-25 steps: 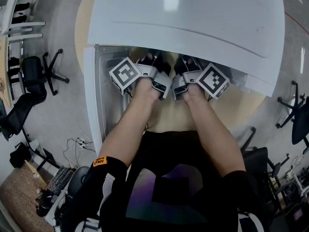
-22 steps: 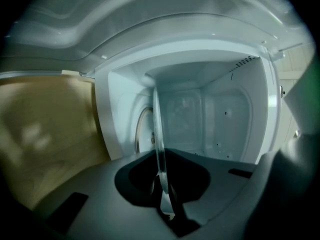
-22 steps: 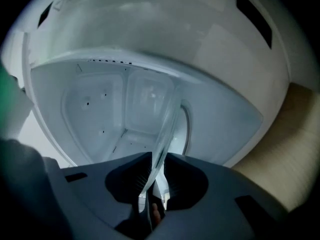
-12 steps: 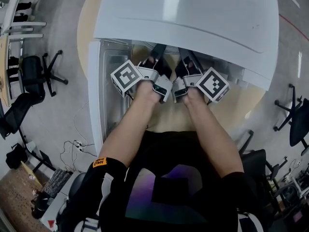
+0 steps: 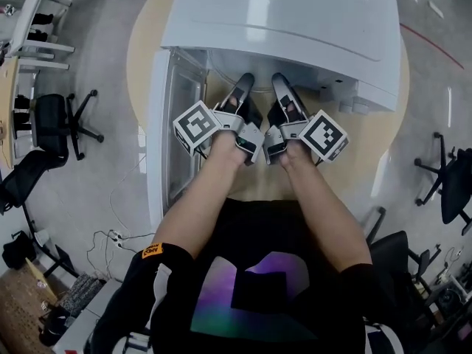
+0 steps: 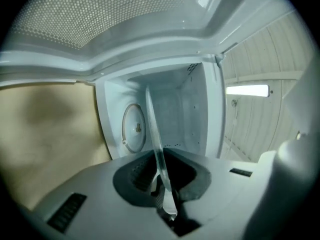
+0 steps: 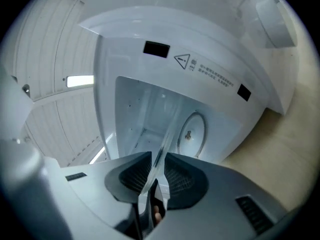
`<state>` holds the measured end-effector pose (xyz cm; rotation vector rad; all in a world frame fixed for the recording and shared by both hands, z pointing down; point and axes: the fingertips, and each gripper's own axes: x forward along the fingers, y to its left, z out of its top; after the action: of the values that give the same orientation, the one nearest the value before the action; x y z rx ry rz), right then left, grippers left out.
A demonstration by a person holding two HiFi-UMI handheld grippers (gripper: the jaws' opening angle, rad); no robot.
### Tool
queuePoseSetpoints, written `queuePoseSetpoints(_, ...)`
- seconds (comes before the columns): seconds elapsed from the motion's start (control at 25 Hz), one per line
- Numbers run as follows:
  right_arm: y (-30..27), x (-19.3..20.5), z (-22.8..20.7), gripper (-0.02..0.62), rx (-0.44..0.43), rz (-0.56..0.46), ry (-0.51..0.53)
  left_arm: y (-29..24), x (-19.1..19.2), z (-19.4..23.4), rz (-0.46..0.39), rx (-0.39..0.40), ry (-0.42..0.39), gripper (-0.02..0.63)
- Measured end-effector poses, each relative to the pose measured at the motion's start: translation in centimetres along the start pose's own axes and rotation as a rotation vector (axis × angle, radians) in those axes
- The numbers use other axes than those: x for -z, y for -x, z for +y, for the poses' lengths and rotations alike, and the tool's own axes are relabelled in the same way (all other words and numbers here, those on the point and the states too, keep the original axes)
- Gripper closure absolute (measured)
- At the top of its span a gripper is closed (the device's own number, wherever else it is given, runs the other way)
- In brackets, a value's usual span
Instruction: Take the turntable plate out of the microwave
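Note:
A white microwave (image 5: pixel 295 21) stands on a round table with its door (image 5: pixel 173 124) swung open to the left. Both grippers reach to the cavity mouth side by side, left gripper (image 5: pixel 245 83) and right gripper (image 5: pixel 279 85). In the gripper views the clear glass turntable plate (image 6: pixel 152 129) shows edge-on, its rim clamped in the left gripper (image 6: pixel 159 156) and in the right gripper (image 7: pixel 159 159). The left jaws are opening slightly with the rim still between the pads. The plate (image 7: pixel 167 134) hangs clear of the cavity floor, where the roller ring (image 6: pixel 134 129) lies bare.
The microwave sits on a round wooden table (image 5: pixel 140 50). Office chairs stand on the floor at the left (image 5: pixel 51 116) and right (image 5: pixel 450 175). Cables (image 5: pixel 110 238) lie on the floor beside the person's left arm.
Both grippers have drawn back out of the cavity toward the person and risen a little. More of each gripper's length now shows in front of the microwave.

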<state>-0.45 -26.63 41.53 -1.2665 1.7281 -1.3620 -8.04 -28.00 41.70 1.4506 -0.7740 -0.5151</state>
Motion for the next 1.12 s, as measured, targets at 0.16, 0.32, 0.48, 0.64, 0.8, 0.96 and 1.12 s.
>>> queuePoseSetpoints(0.16, 2.2, 0.8, 1.5, 0.508, -0.005, -0.016, 0.014, 2.1, 1.3, -1.1, 0.014, 0.020, 0.000, 0.526)
queuePoseSetpoints(0.32, 7.4, 3.1, 3.8, 0.508, -0.019, -0.033, 0.035, 7.1, 4.5, -2.3, 0.023, 0.045, -0.009, 0.526)
queuePoseSetpoints(0.48, 8.4, 3.3, 4.4, 0.508, -0.022, -0.037, 0.054, 7.9, 5.2, -2.8, 0.024, 0.057, -0.009, 0.525)
queuePoseSetpoints(0.64, 8.1, 3.4, 4.7, 0.508, -0.023, -0.024, 0.061, 7.9, 4.9, -2.7, 0.015, 0.060, 0.007, 0.525)
queuePoseSetpoints(0.8, 8.0, 3.5, 4.8, 0.508, -0.018, -0.009, 0.071, 8.1, 4.9, -2.5, 0.005, 0.061, 0.024, 0.525)
queuePoseSetpoints(0.96, 7.8, 3.9, 4.7, 0.508, -0.032, 0.010, 0.057, 8.3, 4.7, -2.2, -0.013, 0.056, 0.015, 0.525)
queuePoseSetpoints(1.12, 7.6, 4.6, 4.4, 0.508, -0.067, 0.040, 0.036, 8.8, 4.6, -1.5, -0.041, 0.042, 0.004, 0.525)
